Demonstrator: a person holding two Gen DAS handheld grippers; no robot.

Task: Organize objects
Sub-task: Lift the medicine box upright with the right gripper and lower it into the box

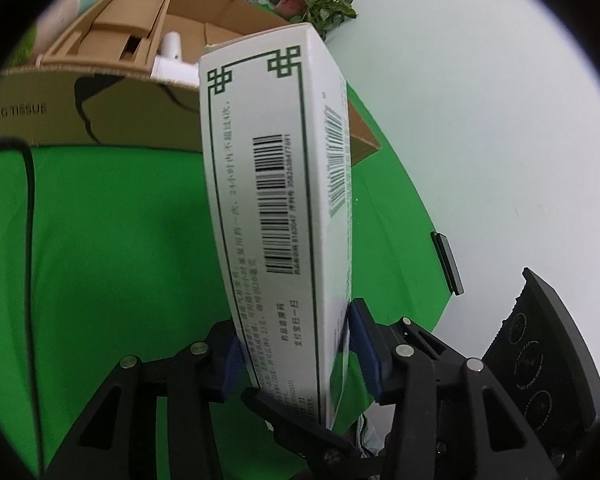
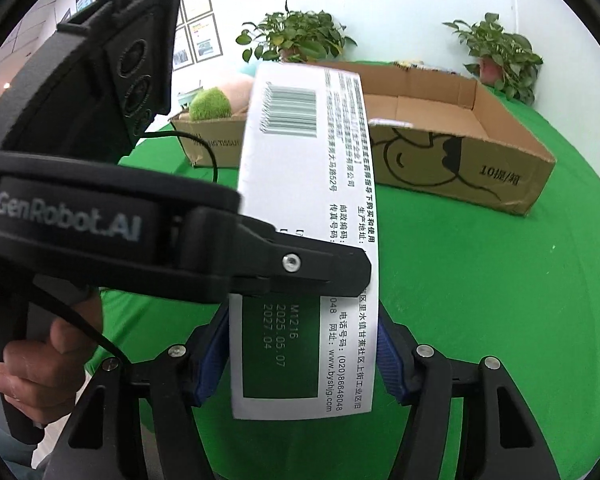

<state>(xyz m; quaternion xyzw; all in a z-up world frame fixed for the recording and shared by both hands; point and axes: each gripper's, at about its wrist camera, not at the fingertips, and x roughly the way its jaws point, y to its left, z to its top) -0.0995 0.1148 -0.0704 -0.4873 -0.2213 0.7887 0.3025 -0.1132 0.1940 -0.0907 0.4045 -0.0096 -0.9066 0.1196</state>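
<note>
STEP: handover mid-air, white medicine box [image 1: 276, 208] above green cloth [image 1: 100, 240] | left gripper [image 1: 296, 344] pinched one end | right gripper [image 2: 304, 360] clamped the other | NEXT: looked like one releases, box carried into cardboard tray [image 2: 480, 148]

White carton [image 1: 276, 208], long and slim, green ornamental border, barcodes, Chinese print, dark green date panel. Held upright off the green cloth, tilted slightly, top toward 12 o'clock. Open brown cardboard box [image 2: 472, 152] behind it at 1 o'clock.
</note>
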